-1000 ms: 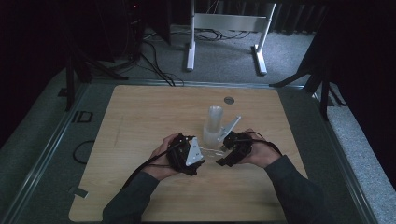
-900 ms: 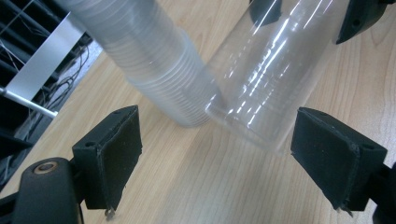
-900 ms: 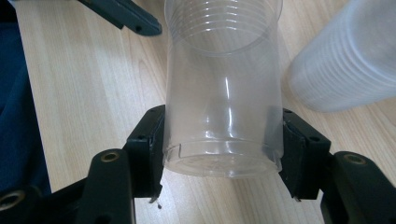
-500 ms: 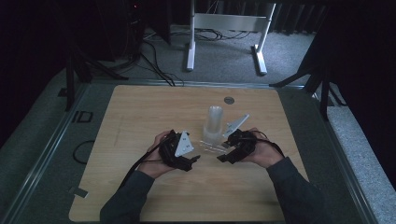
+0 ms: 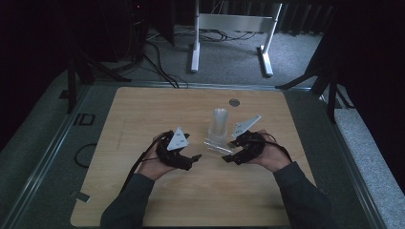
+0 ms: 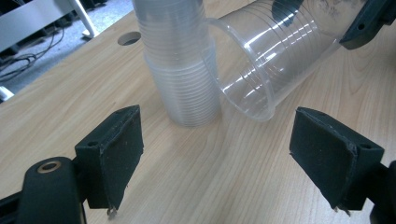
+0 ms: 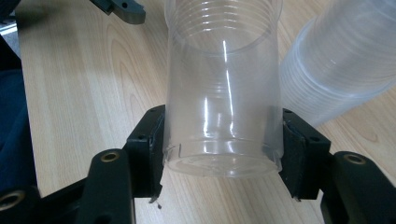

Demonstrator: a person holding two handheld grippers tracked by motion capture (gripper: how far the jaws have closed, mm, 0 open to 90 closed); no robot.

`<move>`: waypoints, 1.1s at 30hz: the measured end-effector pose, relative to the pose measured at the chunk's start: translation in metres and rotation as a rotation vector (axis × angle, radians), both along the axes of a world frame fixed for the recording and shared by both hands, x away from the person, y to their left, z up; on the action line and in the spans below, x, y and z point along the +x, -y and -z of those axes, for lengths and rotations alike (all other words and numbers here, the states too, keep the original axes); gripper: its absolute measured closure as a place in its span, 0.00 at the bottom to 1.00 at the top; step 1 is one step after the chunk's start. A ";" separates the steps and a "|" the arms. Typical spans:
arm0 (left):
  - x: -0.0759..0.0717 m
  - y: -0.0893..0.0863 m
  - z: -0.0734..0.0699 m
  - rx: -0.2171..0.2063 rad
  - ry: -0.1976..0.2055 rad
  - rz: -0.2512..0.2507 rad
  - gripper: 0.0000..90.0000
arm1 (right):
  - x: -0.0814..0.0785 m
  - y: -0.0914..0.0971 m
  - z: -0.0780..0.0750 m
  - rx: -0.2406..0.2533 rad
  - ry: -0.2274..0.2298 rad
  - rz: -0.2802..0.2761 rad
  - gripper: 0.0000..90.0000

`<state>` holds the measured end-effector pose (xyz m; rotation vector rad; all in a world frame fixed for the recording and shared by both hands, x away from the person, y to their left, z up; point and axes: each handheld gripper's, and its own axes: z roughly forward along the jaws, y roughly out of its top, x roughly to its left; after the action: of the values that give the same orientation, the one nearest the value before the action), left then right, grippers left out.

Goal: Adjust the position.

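Observation:
A single clear plastic cup (image 7: 224, 93) lies on its side just above the wooden table (image 5: 143, 114), and my right gripper (image 7: 222, 154) is shut on its base end. In the high view that cup (image 5: 217, 145) points left from the right gripper (image 5: 234, 155). Beside it stands an upside-down stack of clear cups (image 5: 219, 121) (image 6: 182, 70). My left gripper (image 6: 219, 163) (image 5: 193, 157) is open, a short way from the cup's mouth (image 6: 275, 56). Its jaws have just been closing a little, with nothing between them.
A round hole (image 5: 234, 102) is cut in the tabletop behind the stack. Black cables trail from both grippers along the forearms. A white desk frame (image 5: 229, 21) stands on the floor beyond the table's far edge.
My left gripper has drawn back to the left, away from the cup's mouth. The right gripper and the cup in it have stayed where they were.

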<state>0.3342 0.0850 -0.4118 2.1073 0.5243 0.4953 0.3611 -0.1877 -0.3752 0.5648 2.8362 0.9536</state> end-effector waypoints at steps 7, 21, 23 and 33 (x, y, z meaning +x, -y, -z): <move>0.002 -0.005 -0.002 -0.056 -0.022 0.000 0.20 | -0.001 0.001 0.000 0.032 0.014 0.013 0.46; 0.002 -0.008 -0.005 -0.104 -0.042 0.007 0.22 | -0.003 0.002 -0.004 0.099 0.043 0.034 0.46; 0.004 -0.009 -0.005 -0.133 -0.057 0.011 0.23 | -0.003 0.003 -0.005 0.110 0.053 0.035 0.46; 0.005 -0.013 -0.006 -0.193 -0.093 0.029 0.24 | -0.005 0.005 -0.009 0.170 0.074 0.038 0.46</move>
<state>0.3396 0.0982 -0.4057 1.9570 0.5706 0.3176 0.3566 -0.1929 -0.3658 0.5847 2.6865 1.1911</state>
